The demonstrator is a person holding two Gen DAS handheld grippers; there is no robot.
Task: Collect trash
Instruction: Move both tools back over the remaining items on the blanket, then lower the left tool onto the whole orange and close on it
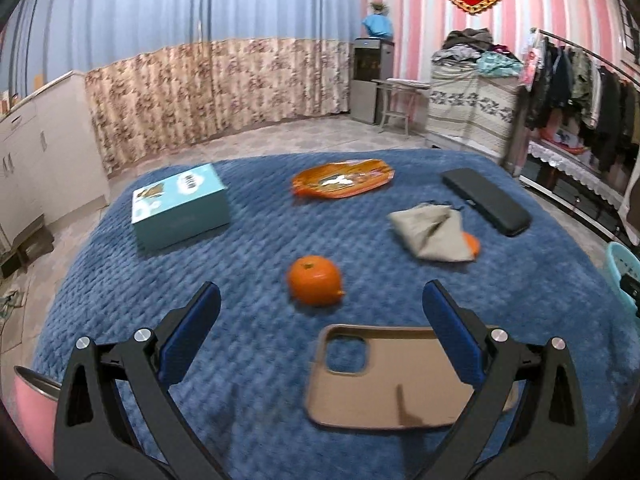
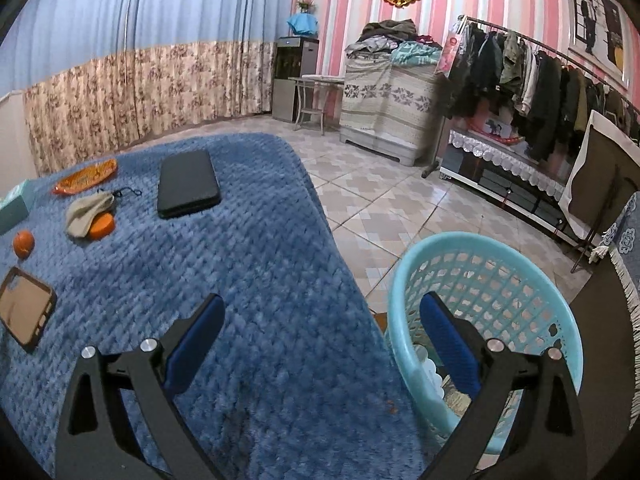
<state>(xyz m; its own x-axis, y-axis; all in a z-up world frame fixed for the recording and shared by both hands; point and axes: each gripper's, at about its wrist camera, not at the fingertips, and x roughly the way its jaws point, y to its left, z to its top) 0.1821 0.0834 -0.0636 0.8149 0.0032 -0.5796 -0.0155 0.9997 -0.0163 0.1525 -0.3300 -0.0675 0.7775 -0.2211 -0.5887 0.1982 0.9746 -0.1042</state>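
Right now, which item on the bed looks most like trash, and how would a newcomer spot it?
Start at the blue quilted blanket covering the bed and look to its far edge. Between the teal box and the black case lies a flattened orange snack wrapper. Unlike the round orange fruit nearer the camera, it is flat, crinkled and printed.

Orange piece [image 1: 473, 243] half hidden under beige pouch [image 1: 434, 232].

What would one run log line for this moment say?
left gripper: open, empty, above orange | right gripper: open, empty, over blanket edge beside turquoise basket | orange wrapper: on blanket
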